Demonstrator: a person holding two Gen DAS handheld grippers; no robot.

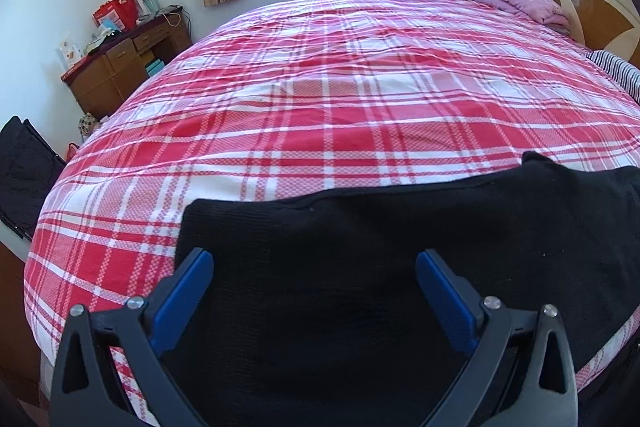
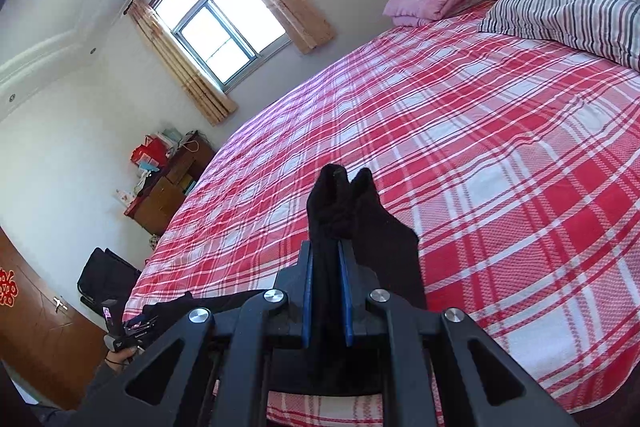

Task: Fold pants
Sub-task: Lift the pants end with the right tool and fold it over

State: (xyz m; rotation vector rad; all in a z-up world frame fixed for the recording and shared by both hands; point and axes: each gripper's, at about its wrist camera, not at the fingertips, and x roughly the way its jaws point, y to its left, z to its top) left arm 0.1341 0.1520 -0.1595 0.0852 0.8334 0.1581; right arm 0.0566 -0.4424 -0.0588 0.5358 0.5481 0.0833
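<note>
Clearly we were mid-fold: the black pants [image 1: 400, 247] lay along the near edge of the bed [image 1: 340, 99], on its red plaid cover, and one end of them was up off the bed in our right gripper [image 2: 328, 251]. Its blue jaws stood narrow, pinched on a bunch of the dark cloth that poked out past the tips. Our left gripper [image 1: 314, 261] hung just over the flat part of the pants with its jaws wide and nothing between them; whether its fingers touched the cloth we could not tell. We judged this to be the step of carrying the lifted end over onto the rest. The next move, as we read it, called for the right hand to lay that end down squarely on the flat part, edges matched, while the left pinned or smoothed the lower layer so it would not drag.
</note>
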